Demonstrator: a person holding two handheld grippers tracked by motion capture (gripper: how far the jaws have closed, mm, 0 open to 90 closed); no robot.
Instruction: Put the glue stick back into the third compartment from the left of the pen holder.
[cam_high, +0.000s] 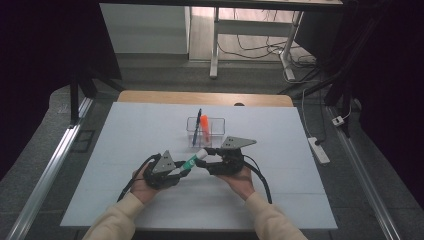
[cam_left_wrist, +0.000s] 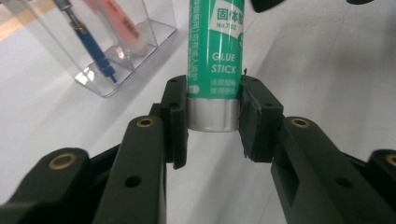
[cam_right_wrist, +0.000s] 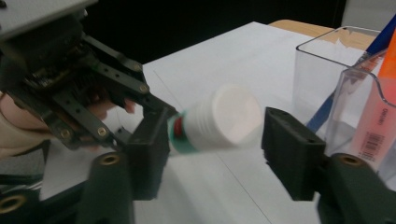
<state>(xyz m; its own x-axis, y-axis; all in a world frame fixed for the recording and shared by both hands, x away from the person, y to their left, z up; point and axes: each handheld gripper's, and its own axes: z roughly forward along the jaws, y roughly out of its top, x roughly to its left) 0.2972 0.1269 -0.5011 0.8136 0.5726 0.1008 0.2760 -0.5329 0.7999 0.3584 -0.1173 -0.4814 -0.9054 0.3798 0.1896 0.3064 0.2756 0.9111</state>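
At centre frame above the white table (cam_high: 125, 150), my left gripper (cam_high: 181, 170) clamps the glue stick (cam_high: 192, 160) base while my right gripper (cam_high: 208, 157), jaws unclenched, brackets its white cap (cam_right_wrist: 231, 119); next, I judge, pinch and pull.

both forearms come in from the bottom edge of the high view, in light sleeves, and they meet near the lower middle of the frame. the left hand (cam_high: 141, 186) holds the left gripper (cam_high: 184, 169), which points up and to the right; its jaws are closed on a glue stick (cam_high: 192, 160) at the low end. the right hand (cam_high: 239, 181) holds the right gripper (cam_high: 206, 159), which points to the left; its jaws stand apart on both sides of the white cap, and the pads do not press it.
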